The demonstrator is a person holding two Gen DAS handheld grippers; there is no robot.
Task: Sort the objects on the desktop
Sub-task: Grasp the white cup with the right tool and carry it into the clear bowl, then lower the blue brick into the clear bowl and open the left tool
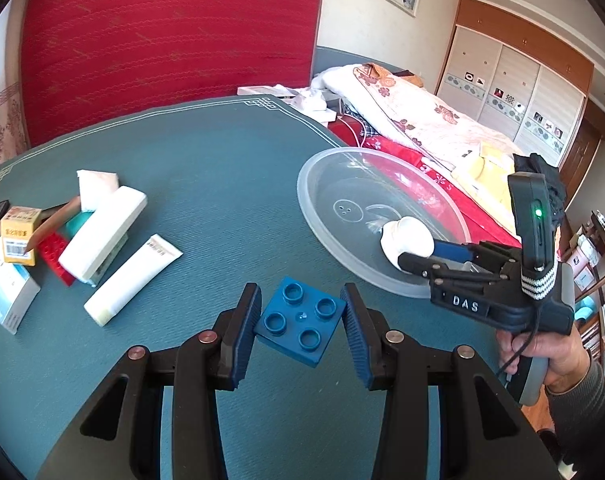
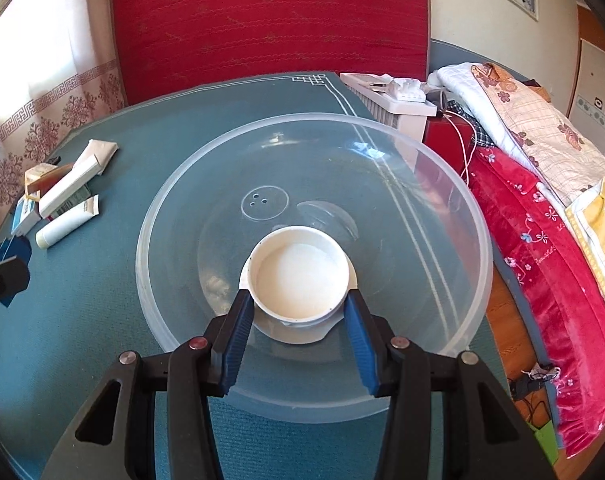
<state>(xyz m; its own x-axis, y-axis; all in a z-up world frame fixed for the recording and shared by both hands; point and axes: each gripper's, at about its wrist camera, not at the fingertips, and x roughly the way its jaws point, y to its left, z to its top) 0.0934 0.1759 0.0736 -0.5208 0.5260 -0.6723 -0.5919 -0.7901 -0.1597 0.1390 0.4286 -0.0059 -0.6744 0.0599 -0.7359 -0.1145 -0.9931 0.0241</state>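
A blue building brick (image 1: 300,322) sits nearest the left wrist camera, pinched at two opposite corners between the narrow-set jaws of the left gripper (image 1: 301,312), so it hangs skewed above the teal desk (image 1: 222,184), apparently lifted clear of the clutter in order to be carried. The right gripper (image 2: 299,312) reaches over the near rim of the clear plastic basin (image 2: 442,152), which stands at the desk's right edge beside the bed (image 2: 542,128); its jaws clasp a small white cup (image 2: 302,276) by the sides, mouth toward the camera, low inside the basin. Whether the cup already rests on the basin floor cannot be told. The basin seems to serve as the collecting place, which would explain why the cup is held there and the brick is kept ready close by. The unsorted things lie heaped at the desk's left side: a white tube (image 1: 132,280), a long white box (image 1: 102,234), a yellow carton (image 1: 19,240), a red brick (image 1: 58,258) and a white packet (image 1: 96,186).
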